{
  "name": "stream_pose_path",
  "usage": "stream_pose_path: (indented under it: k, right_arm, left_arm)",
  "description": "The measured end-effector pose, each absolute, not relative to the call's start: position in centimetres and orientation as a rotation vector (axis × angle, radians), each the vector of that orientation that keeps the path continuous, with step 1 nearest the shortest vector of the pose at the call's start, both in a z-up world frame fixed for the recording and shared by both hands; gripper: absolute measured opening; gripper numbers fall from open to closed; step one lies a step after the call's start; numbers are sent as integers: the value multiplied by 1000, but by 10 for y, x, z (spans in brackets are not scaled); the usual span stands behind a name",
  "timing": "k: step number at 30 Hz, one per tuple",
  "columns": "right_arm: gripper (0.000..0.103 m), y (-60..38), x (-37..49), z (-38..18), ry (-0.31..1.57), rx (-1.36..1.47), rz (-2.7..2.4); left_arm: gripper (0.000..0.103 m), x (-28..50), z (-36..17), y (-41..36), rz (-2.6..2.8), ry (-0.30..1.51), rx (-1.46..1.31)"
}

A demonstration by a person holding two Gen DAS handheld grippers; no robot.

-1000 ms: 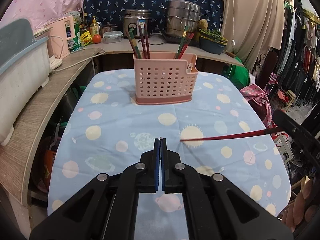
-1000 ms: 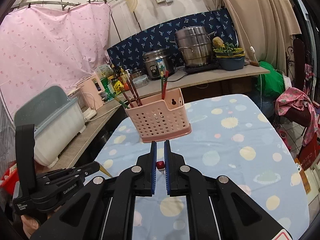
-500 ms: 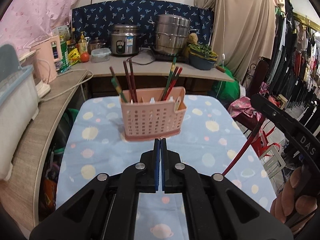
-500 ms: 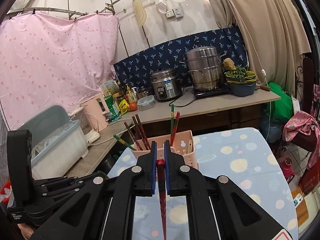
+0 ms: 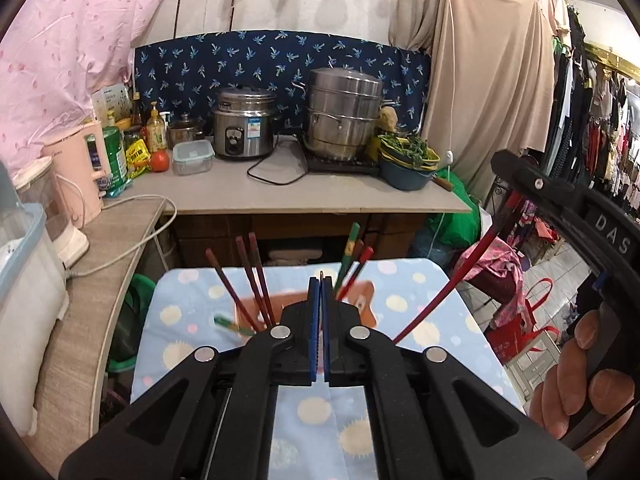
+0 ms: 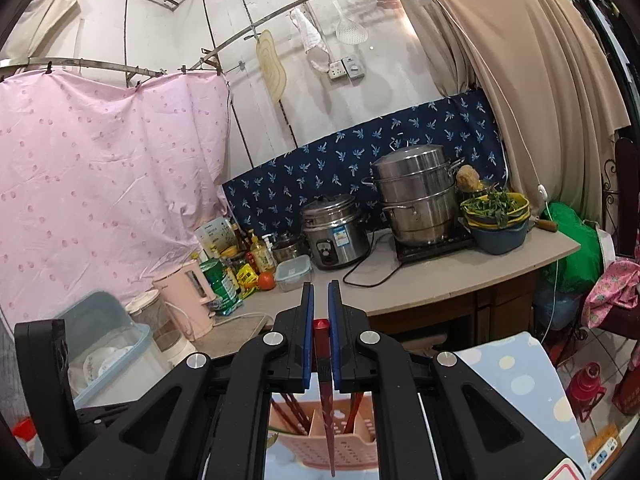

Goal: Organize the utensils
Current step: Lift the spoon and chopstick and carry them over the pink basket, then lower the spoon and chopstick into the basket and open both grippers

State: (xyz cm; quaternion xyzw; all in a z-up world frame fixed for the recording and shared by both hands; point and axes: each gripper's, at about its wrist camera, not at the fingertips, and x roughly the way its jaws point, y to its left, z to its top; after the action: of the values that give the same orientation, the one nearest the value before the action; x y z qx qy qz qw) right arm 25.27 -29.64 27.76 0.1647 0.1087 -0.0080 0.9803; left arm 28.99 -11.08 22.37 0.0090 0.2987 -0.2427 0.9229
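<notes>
A pink perforated caddy (image 5: 367, 294) (image 6: 348, 444) stands on the blue spotted tablecloth (image 5: 420, 320), largely hidden behind my fingers in both views. Dark red chopsticks (image 5: 252, 276) lean in its left part, green and red ones (image 5: 352, 252) in its right. My right gripper (image 6: 321, 286) is shut on the top end of a red chopstick (image 6: 326, 400), which hangs point down over the caddy. The left wrist view shows that chopstick (image 5: 460, 276) slanting down from the right gripper (image 5: 512, 176). My left gripper (image 5: 321, 280) is shut, and a thin chopstick tip pokes out between its pads.
A counter behind the table carries a rice cooker (image 5: 244, 128), a steel steamer (image 5: 344, 120), a bowl of greens (image 5: 408, 160) and a pink kettle (image 5: 80, 172). A plastic bin (image 5: 24, 280) sits at the left. Clothes hang at the right. A person's hand (image 5: 576, 380) holds the right gripper.
Both grippers have risen and come over the caddy, which now sits low behind the fingers. The red chopstick has swung from lying level to hanging point down.
</notes>
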Motion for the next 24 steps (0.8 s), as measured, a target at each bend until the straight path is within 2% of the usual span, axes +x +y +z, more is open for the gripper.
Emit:
stream_pose_path:
  k: [8,24]
  right_arm:
    - [7,-297,297,286,206,306,-24]
    - [7,-295,340,188,430,310,-21]
  left_arm:
    - [1,328,221,-127,-501,618,21]
    - [1,368,154,-139,-493,763,-16]
